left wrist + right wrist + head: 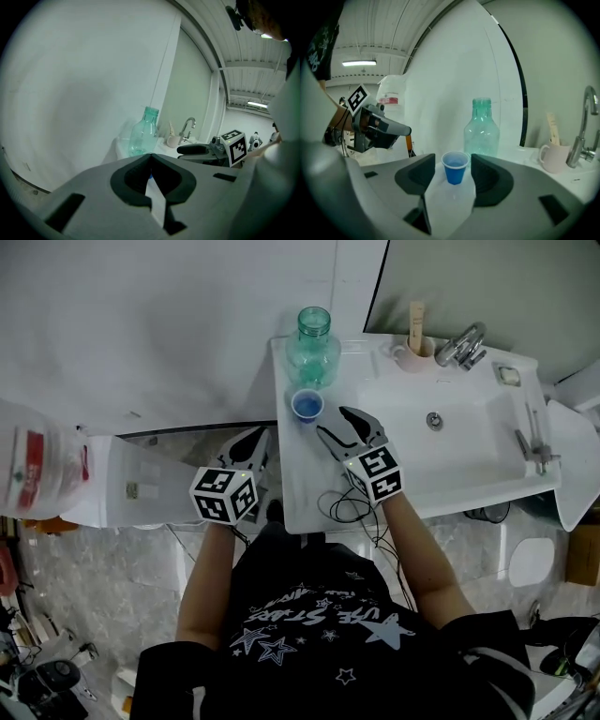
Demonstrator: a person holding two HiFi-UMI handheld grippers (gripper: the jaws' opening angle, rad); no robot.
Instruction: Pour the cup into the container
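White sink counter [309, 486]: small blue cup [307, 405], right tool [331, 421] agape, left tool [255, 436] clenched.

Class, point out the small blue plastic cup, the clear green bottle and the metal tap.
small blue plastic cup [455, 174], right gripper view, its side wall
clear green bottle [482, 133], right gripper view, its body
metal tap [464, 343], head view, its spout

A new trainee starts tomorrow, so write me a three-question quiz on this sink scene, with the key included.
1. True or false: the right gripper already clamps the blue cup.
2. What stands beyond the cup, nearer the wall? A) a green bottle B) a kettle C) a bowl
3. Fill in: the jaws of the left gripper are ___.

Key: 1 false, the cup stands untouched ahead of the open jaws. 2 A. 3 together.
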